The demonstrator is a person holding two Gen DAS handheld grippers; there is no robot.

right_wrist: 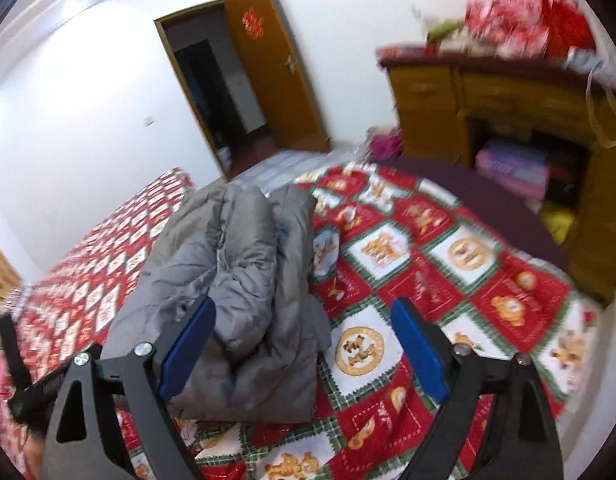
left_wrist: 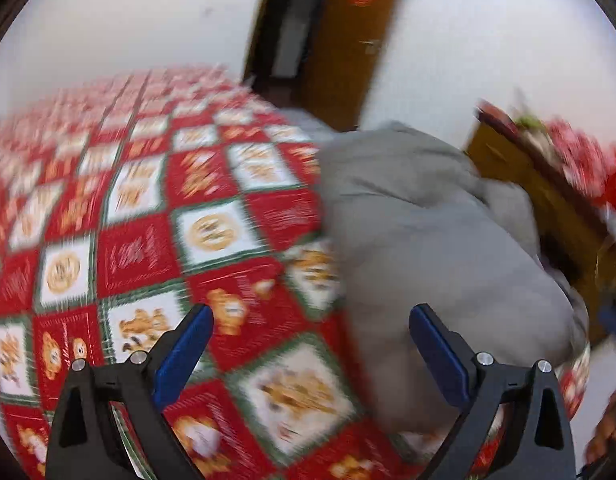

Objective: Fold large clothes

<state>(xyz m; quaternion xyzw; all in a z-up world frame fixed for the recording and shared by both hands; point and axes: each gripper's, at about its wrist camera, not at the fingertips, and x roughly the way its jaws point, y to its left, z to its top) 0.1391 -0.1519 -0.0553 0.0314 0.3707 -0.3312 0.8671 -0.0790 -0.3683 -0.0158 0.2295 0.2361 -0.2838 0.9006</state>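
Note:
A grey padded jacket [right_wrist: 243, 288] lies bunched and folded over on a bed with a red, white and green cartoon-print cover [right_wrist: 448, 264]. In the left wrist view the jacket [left_wrist: 424, 248] fills the right half, blurred by motion. My left gripper [left_wrist: 310, 314] is open and empty above the cover, its right finger over the jacket's near edge. My right gripper [right_wrist: 303, 308] is open and empty, hovering over the jacket's near right part. The left gripper also shows at the left edge of the right wrist view [right_wrist: 15, 364].
A wooden dresser [right_wrist: 508, 108] with red bags on top stands beyond the bed's right corner. An open wooden door [right_wrist: 267, 64] is at the back. White walls surround the bed. The bed edge runs close to the dresser.

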